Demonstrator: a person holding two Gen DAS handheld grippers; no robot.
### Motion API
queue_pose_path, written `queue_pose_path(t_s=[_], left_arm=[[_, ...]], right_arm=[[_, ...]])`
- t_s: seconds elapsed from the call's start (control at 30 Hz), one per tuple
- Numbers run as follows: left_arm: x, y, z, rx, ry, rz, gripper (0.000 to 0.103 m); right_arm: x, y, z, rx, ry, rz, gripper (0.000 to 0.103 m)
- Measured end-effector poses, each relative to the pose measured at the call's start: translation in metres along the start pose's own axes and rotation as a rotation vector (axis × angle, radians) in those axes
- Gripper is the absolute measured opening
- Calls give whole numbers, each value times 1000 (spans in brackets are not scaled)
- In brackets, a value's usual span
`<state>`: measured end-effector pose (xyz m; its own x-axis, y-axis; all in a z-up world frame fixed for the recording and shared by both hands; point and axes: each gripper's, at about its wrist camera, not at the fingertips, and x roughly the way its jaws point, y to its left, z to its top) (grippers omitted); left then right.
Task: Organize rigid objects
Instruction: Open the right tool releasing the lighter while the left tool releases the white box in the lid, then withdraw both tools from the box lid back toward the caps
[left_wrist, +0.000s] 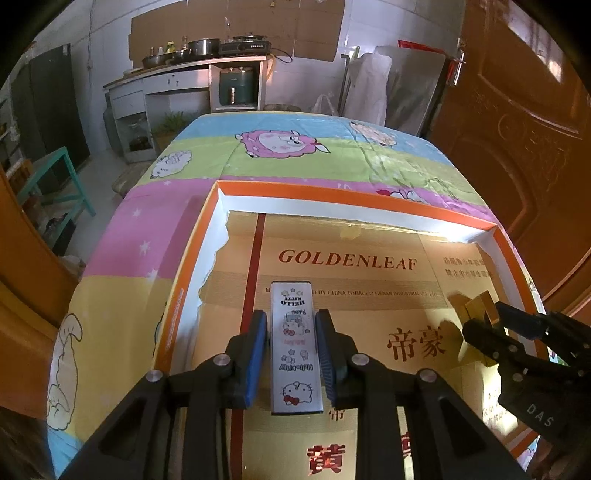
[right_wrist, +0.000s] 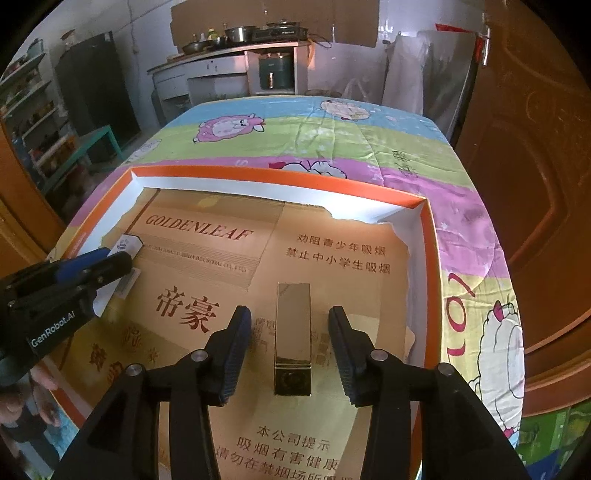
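Note:
A shallow orange-rimmed tray (left_wrist: 332, 192) lined with GOLDENLEAF cardboard (left_wrist: 347, 258) lies on a cartoon quilt. A white Hello Kitty box (left_wrist: 295, 347) lies lengthwise between the blue pads of my left gripper (left_wrist: 291, 314), which is shut on it. In the right wrist view a slim gold box (right_wrist: 293, 332) rests flat on the cardboard. My right gripper (right_wrist: 289, 310) straddles it, open, with a gap on each side. The left wrist view shows the gold box (left_wrist: 480, 304) by the right gripper (left_wrist: 491, 321). The left gripper (right_wrist: 114, 258) with the white box (right_wrist: 129, 243) appears at the tray's (right_wrist: 277, 177) left.
The quilt (left_wrist: 295, 158) covers a raised surface that extends beyond the tray. A brown wooden door (left_wrist: 517, 147) stands close on the right. A kitchen counter (left_wrist: 184, 70) with pans is at the back, a teal stool (left_wrist: 55, 177) at left. A hand (right_wrist: 11, 402) shows low left.

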<state>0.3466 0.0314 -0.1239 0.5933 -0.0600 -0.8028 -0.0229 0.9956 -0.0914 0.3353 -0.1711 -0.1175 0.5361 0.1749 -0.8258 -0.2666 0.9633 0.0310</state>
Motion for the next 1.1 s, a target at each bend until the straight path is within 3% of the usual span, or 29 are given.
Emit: queue_pose_path(t_s=[0.03, 0.17, 0.3, 0.53, 0.73, 1.1], left_arm=[[0, -1, 0, 13, 2, 2, 30], [0, -6, -7, 82, 0, 49, 58], [0, 0, -9, 24, 9, 32, 59], [-6, 0, -9, 28, -25, 16, 61], [-36, 2, -9, 13, -113, -26, 62], [-96, -2, -40, 52, -182, -42, 62]], right_arm=[[-1, 0, -1, 4, -3, 0, 45], [-10, -2, -5, 28, -20, 6, 45], [-19, -1, -11, 39, -34, 10, 45], [-39, -1, -26, 47, -64, -1, 45], [-66, 2, -38, 57, -113, -7, 45], [-117, 15, -77, 104, -175, -12, 45]])
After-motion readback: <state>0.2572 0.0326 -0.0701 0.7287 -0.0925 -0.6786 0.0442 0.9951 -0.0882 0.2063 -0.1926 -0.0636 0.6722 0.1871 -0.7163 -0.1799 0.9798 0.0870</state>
